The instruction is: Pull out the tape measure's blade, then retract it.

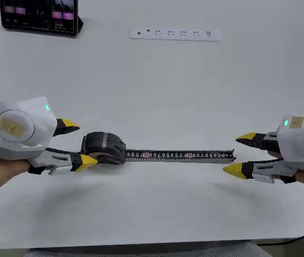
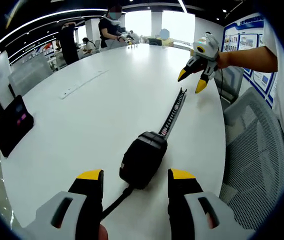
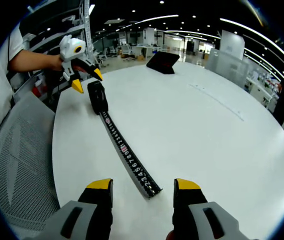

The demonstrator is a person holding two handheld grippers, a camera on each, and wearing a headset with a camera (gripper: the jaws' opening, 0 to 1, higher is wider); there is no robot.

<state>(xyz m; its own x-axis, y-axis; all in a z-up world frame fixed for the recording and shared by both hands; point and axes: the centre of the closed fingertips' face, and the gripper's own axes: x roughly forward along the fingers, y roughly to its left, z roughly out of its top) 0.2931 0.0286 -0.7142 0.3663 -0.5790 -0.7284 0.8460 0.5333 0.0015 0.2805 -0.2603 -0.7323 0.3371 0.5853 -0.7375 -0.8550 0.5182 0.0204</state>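
A black tape measure case (image 1: 104, 148) lies on the white table, and its dark numbered blade (image 1: 180, 156) lies flat, pulled out to the right. My left gripper (image 1: 80, 143) stands open just left of the case (image 2: 143, 159), a yellow-tipped finger on either side of its near end, not touching. My right gripper (image 1: 240, 155) is open just past the blade's hooked end (image 1: 232, 156). In the right gripper view the blade tip (image 3: 151, 190) lies between and slightly ahead of the two jaws, untouched. The blade (image 2: 174, 112) runs toward the other gripper (image 2: 197, 66).
A white power strip (image 1: 175, 34) lies at the table's far side. A dark tablet (image 1: 39, 16) stands at the far left corner. The table's front edge (image 1: 152, 243) runs close below the grippers, with a mesh chair (image 2: 254, 150) beside it. People stand in the far background.
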